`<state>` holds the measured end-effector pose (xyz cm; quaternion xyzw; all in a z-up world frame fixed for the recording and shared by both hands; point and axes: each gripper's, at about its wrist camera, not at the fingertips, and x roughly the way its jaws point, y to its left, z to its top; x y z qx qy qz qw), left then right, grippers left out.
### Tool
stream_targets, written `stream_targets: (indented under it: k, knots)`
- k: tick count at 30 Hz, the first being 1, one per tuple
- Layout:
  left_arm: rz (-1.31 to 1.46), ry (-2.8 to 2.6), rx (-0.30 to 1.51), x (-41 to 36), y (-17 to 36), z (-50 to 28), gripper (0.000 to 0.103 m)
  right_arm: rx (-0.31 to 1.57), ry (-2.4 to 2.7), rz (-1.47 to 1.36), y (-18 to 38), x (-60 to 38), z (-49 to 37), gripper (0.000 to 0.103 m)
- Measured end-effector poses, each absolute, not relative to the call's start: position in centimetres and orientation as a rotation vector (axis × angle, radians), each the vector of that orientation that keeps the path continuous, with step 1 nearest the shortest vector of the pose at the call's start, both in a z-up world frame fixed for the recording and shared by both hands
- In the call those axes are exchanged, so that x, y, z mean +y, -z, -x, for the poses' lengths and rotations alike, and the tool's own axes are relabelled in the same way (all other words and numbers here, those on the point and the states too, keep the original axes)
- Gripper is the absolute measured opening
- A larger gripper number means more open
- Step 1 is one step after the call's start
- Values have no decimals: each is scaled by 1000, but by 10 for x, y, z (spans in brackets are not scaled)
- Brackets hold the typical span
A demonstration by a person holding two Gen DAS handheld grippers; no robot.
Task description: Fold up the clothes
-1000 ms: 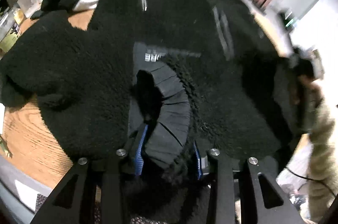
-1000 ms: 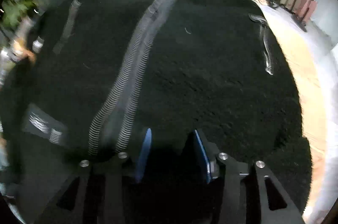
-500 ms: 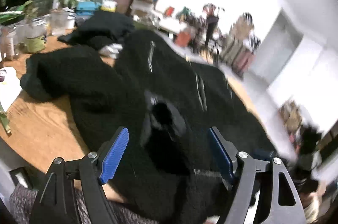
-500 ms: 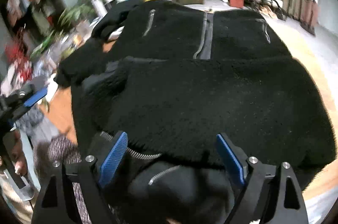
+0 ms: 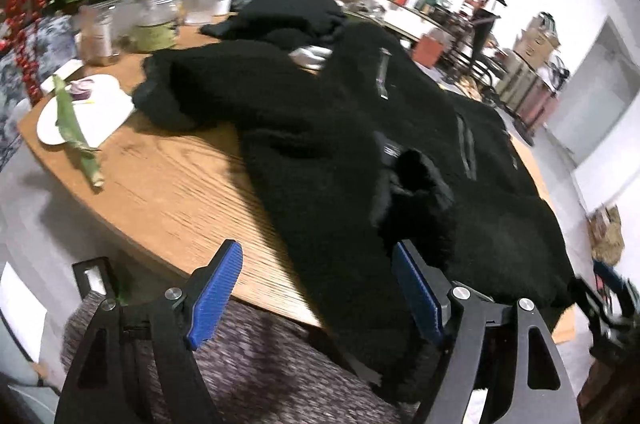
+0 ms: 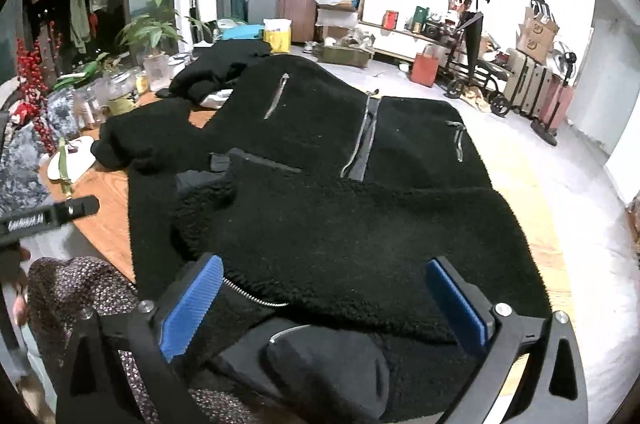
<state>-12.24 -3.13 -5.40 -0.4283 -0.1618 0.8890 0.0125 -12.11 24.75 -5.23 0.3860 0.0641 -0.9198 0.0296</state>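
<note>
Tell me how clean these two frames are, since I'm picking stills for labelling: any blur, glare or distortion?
Left wrist view: motion smear at the right edge, jars soft, white wall blown out, fleece a near-featureless black. Right wrist view: sharper, zip crisp, yet the wall glares and the table edge bows. Both views: heavy fisheye curving and dark corners.

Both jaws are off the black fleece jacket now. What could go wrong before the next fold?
The fleece jacket overhangs the near edge of the table, so it may slide off. The sleeve lies close to the plate and jars; dragging it could knock them. The right gripper is opening above the loose zipper, which could snag.
</note>
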Motion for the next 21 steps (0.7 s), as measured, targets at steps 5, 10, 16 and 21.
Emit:
stream_targets:
  k: [5,10,16,21]
  knots:
    - [1421,-2778,-649,-70,66,172,78,177,2830,-1198,59,259,127,103]
    - [1548,-2782,-785,-100,87,218,78,52,2790,-1235,77,276,146,103]
    - [1414,-2781,-1122,-129,103,238,78,-152,2678,-1343,108,296,176,103]
    - [1483,-2664,-1235,-124,122,264,78,-232,2653,-1374,119,306,193,103]
